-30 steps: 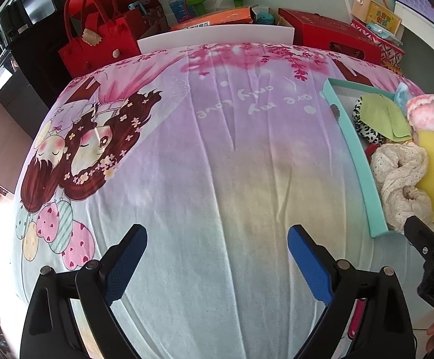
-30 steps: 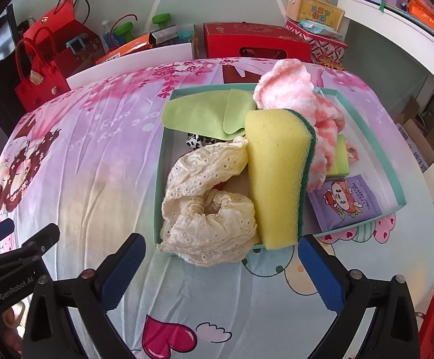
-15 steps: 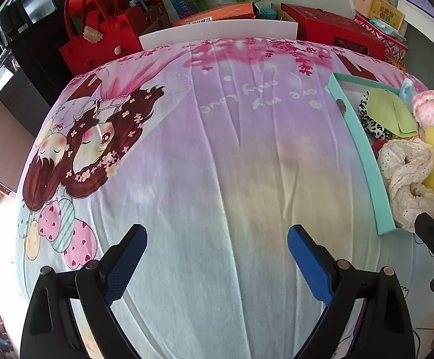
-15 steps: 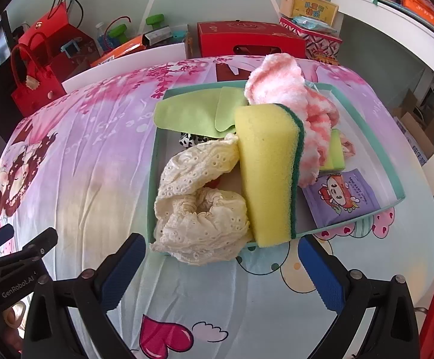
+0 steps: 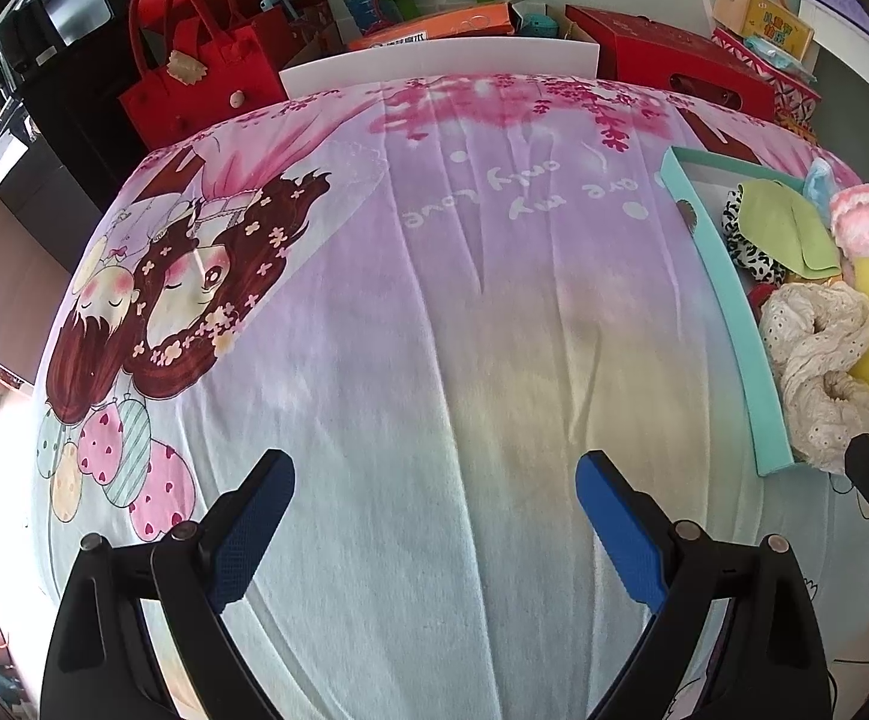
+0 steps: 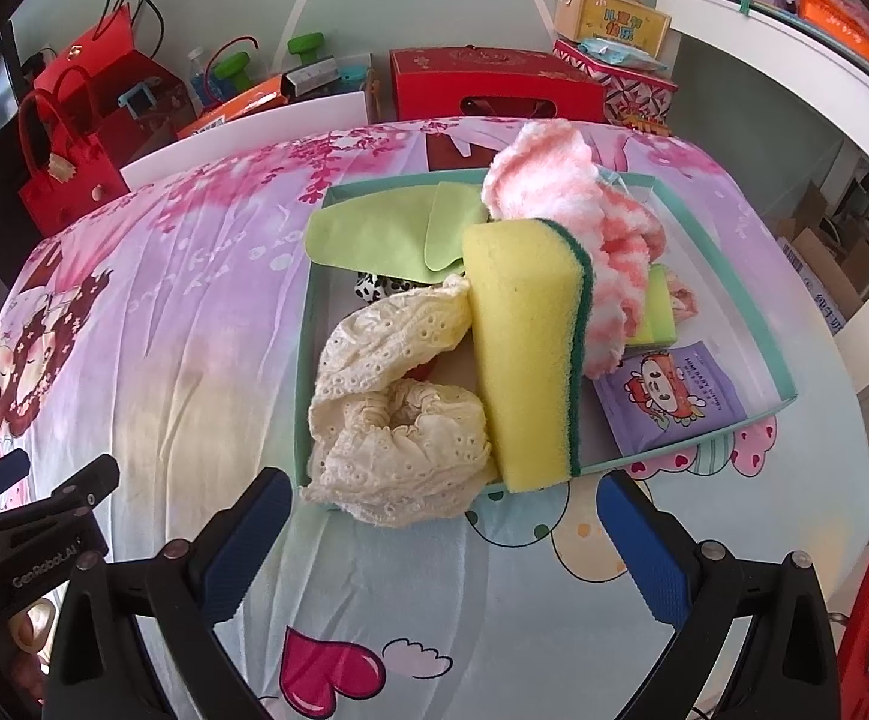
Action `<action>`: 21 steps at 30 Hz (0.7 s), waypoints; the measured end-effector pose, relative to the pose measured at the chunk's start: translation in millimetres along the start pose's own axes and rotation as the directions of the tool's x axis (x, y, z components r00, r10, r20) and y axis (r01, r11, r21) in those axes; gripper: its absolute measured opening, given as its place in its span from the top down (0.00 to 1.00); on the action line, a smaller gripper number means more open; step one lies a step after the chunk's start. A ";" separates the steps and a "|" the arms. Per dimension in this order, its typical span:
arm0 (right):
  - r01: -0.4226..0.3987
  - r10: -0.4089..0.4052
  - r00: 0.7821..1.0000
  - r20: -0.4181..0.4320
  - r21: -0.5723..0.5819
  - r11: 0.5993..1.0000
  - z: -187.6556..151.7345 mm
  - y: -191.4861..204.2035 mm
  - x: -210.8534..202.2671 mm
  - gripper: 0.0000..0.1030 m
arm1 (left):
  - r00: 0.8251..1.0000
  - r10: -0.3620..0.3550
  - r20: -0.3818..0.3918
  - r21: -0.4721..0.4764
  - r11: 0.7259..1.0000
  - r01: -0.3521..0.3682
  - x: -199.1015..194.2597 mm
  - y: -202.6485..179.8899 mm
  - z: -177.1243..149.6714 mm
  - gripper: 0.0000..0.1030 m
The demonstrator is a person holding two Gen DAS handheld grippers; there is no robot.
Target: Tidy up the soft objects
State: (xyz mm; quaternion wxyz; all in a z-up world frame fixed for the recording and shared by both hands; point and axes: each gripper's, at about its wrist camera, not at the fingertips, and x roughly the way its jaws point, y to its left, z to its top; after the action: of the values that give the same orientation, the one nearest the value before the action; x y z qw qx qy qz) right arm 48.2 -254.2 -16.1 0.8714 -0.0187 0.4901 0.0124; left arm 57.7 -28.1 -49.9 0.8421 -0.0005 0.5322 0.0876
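— Since the cream lace scrunchie [image 6: 398, 420] is spilling over the near wall of the teal tray [image 6: 785, 372], what is likely going wrong if the right gripper [image 6: 437, 534] goes for it?

— Probably a snag: the lace is leaning against the upright yellow sponge [image 6: 524, 354], so pulling it may be tipping the sponge over, or dragging the light tray across the bedsheet [image 6: 194, 324].

— And how are the grippers standing?

— Both are hanging spread wide with nothing between the fingers; the left gripper [image 5: 434, 516] is hovering over bare sheet, well apart from the tray.

— The other soft things?

— They are lying piled in the tray: a green cloth [image 6: 386, 234], a pink fluffy towel [image 6: 584, 228], a purple packet [image 6: 668, 396], overlapping loosely.
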 end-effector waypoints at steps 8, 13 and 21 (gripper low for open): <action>0.009 -0.009 1.000 0.001 0.004 1.000 -0.8 0.1 -2.8 0.00 | 1.000 -0.007 0.004 -0.006 1.000 0.007 -3.0 -0.1 0.3 0.08; 0.008 -0.008 1.000 0.000 0.005 1.000 0.0 0.5 -3.0 0.00 | 1.000 -0.012 0.005 -0.002 1.000 0.012 -3.8 -1.2 0.4 0.08; 0.009 -0.009 1.000 -0.017 0.009 1.000 -1.7 -0.8 -2.8 0.00 | 0.998 -0.053 0.017 -0.011 0.999 0.053 -6.9 -1.7 -0.6 0.08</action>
State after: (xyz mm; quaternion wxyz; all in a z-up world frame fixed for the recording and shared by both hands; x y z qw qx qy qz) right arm 45.3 -255.1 -14.6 0.8674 -0.0171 0.4972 0.0060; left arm 54.5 -30.9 -44.1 0.8484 -0.0188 0.5246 0.0684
